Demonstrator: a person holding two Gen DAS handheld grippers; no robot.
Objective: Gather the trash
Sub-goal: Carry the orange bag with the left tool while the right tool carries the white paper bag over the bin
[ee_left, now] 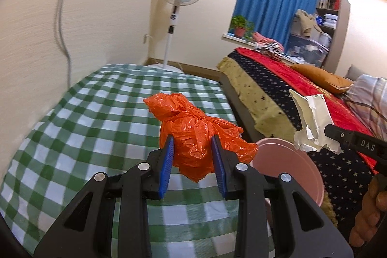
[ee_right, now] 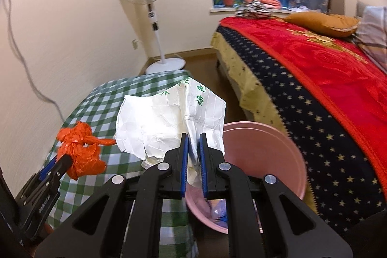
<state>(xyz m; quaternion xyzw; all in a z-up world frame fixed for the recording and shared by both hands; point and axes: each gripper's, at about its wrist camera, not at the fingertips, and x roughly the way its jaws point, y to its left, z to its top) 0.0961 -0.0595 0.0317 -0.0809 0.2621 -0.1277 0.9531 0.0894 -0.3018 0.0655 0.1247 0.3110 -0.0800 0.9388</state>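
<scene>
An orange bag is pinched by the left gripper over the desk, beside the bin. Crumpled paper is clamped by the right gripper, at the bin's rim.

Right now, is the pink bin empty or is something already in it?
Not empty. In the right wrist view, purple and blue scraps lie at the bottom of the pink bin, seen below the right gripper.
</scene>
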